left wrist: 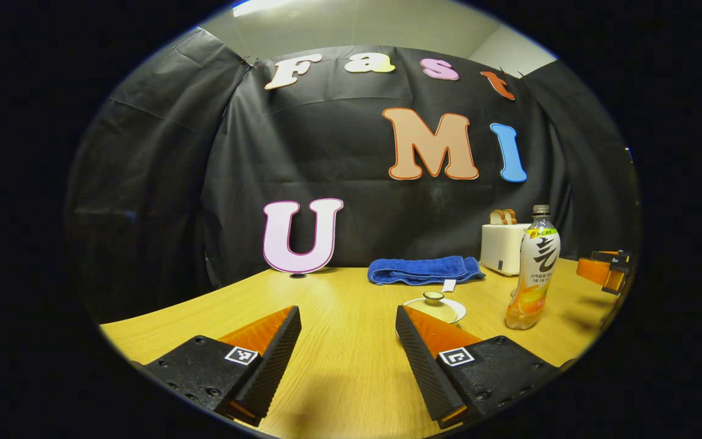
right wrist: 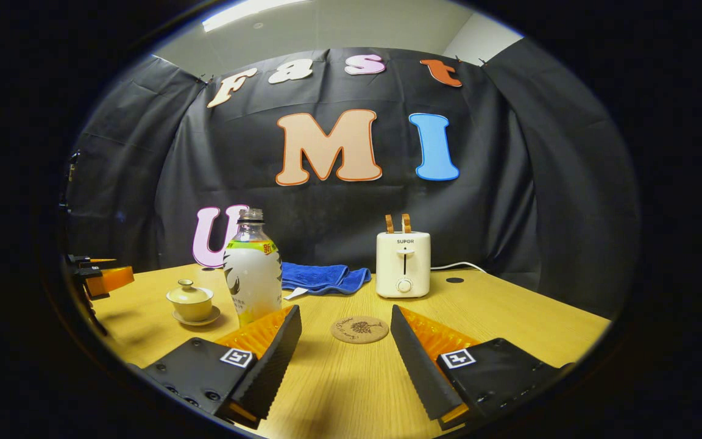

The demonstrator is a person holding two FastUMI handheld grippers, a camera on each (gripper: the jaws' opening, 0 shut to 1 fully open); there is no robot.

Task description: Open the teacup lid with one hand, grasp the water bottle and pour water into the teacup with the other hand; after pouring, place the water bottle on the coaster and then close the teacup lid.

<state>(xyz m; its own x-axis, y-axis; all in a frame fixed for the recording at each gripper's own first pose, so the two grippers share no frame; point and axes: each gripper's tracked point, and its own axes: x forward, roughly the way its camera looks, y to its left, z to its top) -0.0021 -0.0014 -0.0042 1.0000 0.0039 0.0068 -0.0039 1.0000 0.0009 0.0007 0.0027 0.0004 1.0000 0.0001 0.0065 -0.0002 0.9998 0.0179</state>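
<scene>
On the wooden table (right wrist: 509,329) the lidded teacup (right wrist: 191,301) sits just left of the water bottle (right wrist: 252,274), the coaster (right wrist: 359,329) lying free ahead. Left gripper (left wrist: 348,341) and right gripper (right wrist: 345,341) both hover, jaws apart, empty, probably readying the first reach.

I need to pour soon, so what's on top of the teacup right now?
The lid sits on the teacup, knob up, closed. What is inside is covered.

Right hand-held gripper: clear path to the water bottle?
Probably yes. The right hand-held gripper is open, and the water bottle stands upright just ahead to its left, with bare table between and the teacup off to the side.
</scene>
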